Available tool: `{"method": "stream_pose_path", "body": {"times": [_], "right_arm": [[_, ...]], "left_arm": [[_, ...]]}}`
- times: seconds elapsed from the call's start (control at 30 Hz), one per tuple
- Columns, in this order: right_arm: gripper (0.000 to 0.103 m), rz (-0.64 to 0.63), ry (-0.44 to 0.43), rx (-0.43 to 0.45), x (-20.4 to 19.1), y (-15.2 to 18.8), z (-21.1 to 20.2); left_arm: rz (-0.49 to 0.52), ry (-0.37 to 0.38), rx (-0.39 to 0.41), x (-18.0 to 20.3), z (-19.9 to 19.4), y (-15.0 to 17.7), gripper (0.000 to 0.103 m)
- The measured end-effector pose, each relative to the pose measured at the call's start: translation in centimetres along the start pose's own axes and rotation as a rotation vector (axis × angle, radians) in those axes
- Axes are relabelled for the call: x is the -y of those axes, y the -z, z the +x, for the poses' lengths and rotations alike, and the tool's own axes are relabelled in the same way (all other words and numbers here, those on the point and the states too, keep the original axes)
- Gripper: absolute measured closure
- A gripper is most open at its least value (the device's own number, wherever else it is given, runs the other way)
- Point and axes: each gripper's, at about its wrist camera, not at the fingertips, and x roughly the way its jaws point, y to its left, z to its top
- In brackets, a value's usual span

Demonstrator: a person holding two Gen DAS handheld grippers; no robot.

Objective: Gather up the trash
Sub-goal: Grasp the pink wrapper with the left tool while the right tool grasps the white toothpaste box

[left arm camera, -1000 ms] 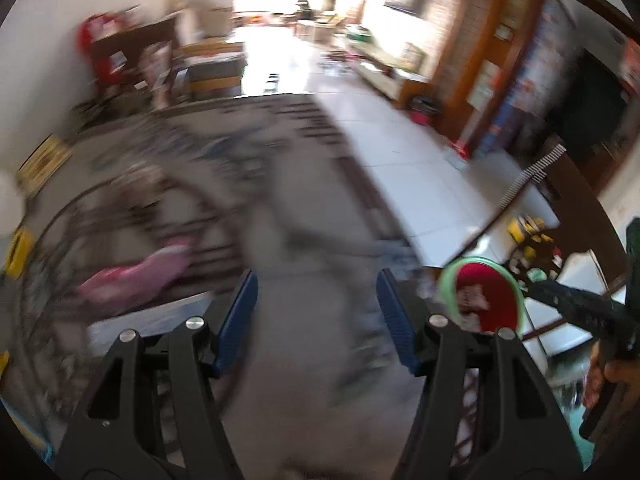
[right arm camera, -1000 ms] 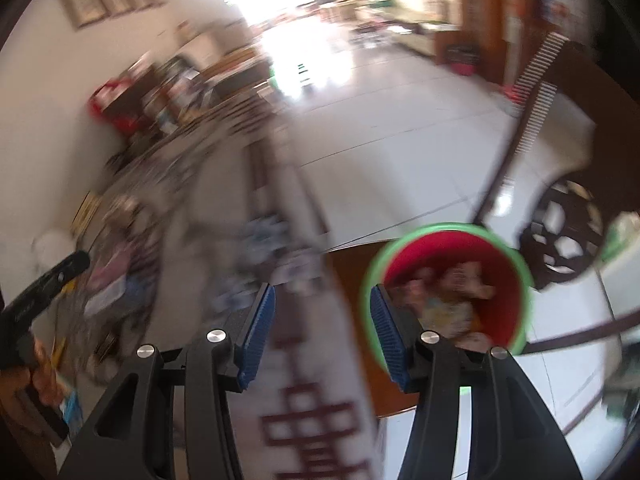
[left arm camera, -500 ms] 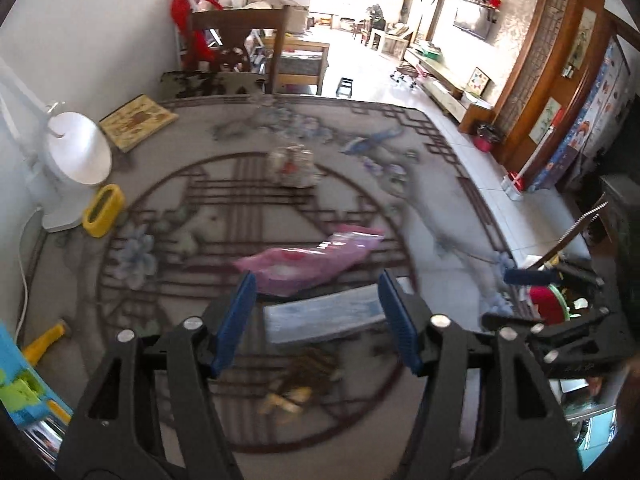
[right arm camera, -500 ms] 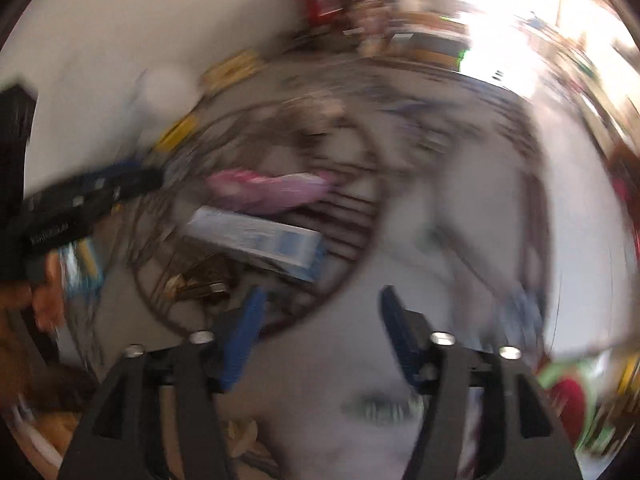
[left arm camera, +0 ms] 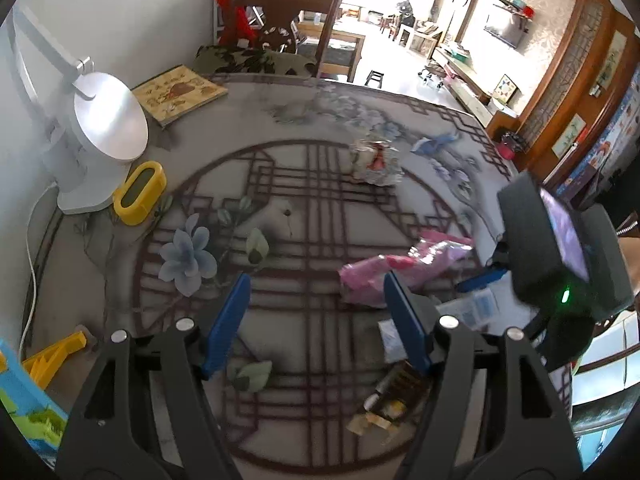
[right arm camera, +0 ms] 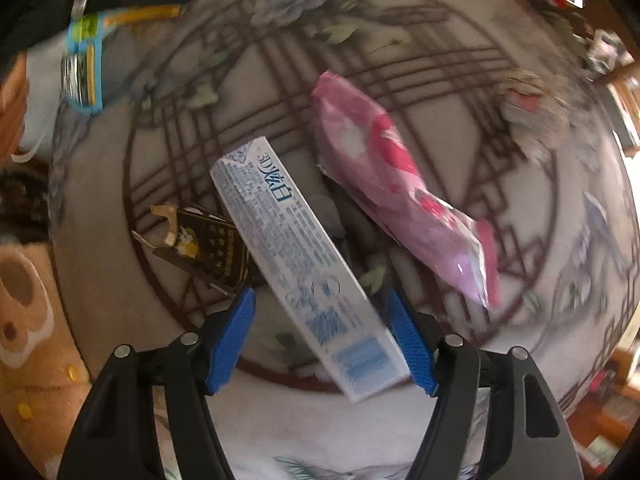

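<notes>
Trash lies scattered on the patterned table [left arm camera: 120, 264] under both sets of fingers.

Left fingers [left arm camera: 316, 320] stand about half open with nothing between them but bare cloth; their jaws have just been opening. Far to their left sit a white lamp [left arm camera: 104, 132], a yellow case [left arm camera: 140, 192] beside its base, and a book [left arm camera: 178, 92] beyond. Well ahead of the fingers, a little right, lies a crumpled wrapper [left arm camera: 376, 162]. Just beyond the right finger lies a pink bag [left arm camera: 400, 268], and just beside that finger's right edge a white box [left arm camera: 472, 312] shows, partly hidden. Below the right finger, near its base, lies a torn black-and-gold packet [left arm camera: 400, 392]. The other hand's device fills the right edge of this view.

Right fingers [right arm camera: 324, 336] point down at the table, about half open and gripping nothing. Left of the left finger, just ahead of its tip, lies the black-and-gold packet [right arm camera: 204, 244], its right end tucked under the box. The white box [right arm camera: 300, 264] runs diagonally from up-left down between the two fingers; its near end lies in the gap, close to the right finger, though blur leaves it unclear whether that pad touches it. The left pad stands apart from it. Ahead of the right finger lies the pink bag [right arm camera: 392, 184], just beside the box on its right. The crumpled wrapper [right arm camera: 532, 116] is further off to the right, blurred.
</notes>
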Motion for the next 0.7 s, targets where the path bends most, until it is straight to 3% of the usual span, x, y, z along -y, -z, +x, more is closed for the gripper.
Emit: {"method": "stream_pose_path", "body": {"times": [0.07, 0.17, 0.27, 0.37, 0.43, 0.57, 0.7], "right_arm": [[0.053, -0.007, 0.002, -0.023, 0.0, 0.1, 1.2], [0.057, 0.001, -0.034, 0.013, -0.3, 1.2, 1.2], [0.061, 0.095, -0.095, 0.073, 0.4, 3.6, 0.1], [0.061, 0.295, -0.219, 0.190, 1.7, 8.1, -1.9], [0.061, 0.423, -0.251, 0.254, 2.3, 10.7, -2.8], [0.061, 0.774, -0.289, 0.409, 3.5, 17.0, -4.2], [0.061, 0.993, -0.290, 0.547, 2.0, 21.2, -5.4]], "left_arm": [[-0.002, -0.003, 0.003, -0.1, 0.6, -0.4, 0.036], [-0.002, 0.010, 0.007, 0.1, 1.6, -1.0, 0.037], [0.020, 0.028, -0.004, 0.8, 2.5, -1.3, 0.037], [0.076, 0.053, -0.016, 1.9, 3.5, -1.3, 0.036], [0.137, 0.079, -0.034, 2.9, 4.5, -1.5, 0.031], [0.284, 0.129, -0.093, 5.3, 7.1, -1.3, 0.028], [0.392, 0.122, -0.156, 7.4, 9.9, -0.8, 0.028]]}}
